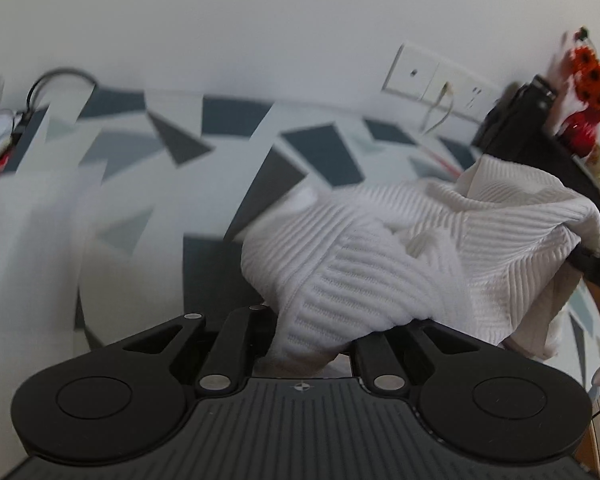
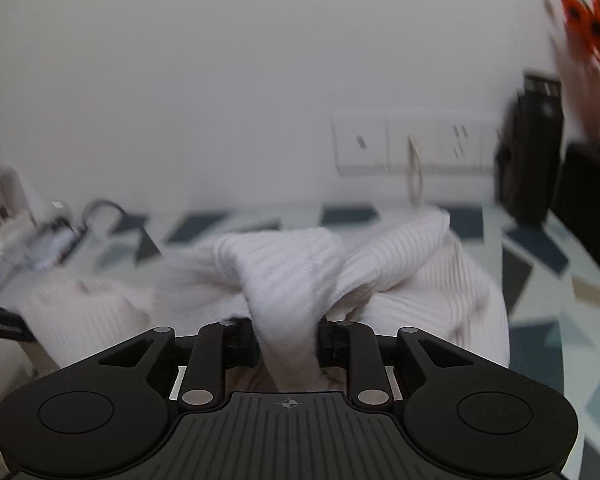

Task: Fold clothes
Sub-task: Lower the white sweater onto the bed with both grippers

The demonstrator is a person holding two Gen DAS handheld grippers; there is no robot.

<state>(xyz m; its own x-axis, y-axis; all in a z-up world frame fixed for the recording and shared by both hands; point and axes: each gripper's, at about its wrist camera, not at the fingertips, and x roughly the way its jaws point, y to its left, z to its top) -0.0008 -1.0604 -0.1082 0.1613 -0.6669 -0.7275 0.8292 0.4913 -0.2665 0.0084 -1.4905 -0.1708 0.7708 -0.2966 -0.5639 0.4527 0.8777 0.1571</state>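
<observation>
Here, both tongs pinch the white ribbed knit garment [image 1: 400, 248], which hangs bunched and lifted between them above the surface covered in a grey, dark blue and white geometric-patterned cloth [image 1: 228, 152]. The left tongs [image 1: 308, 332] are pressed onto a thick twisted fold at the garment's near lower edge; the right tongs [image 2: 288, 336] clamp a similar gathered wad, cloth spilling out on either side of the jaws. Judgement: two separate grips, held apart, serve to raise and spread the knit so it can be laid flat before any fold; it is crumpled now, so folding proper has not begun. Beyond the garment, on the wall, sits a white wall socket panel [image 1: 432, 80] with a pale cable [image 1: 436, 112] plugged in. Right of the garment stand a dark box-like object [image 1: 516, 116] and orange artificial flowers in a red vase [image 1: 592, 76]. Far left of the garment lies blurred clutter with a dark looped cable [image 1: 60, 80]. Writing: pale characters on the black tool at the garment's right edge, perhaps "0A", too partial to read; no brand legible elsewhere.
</observation>
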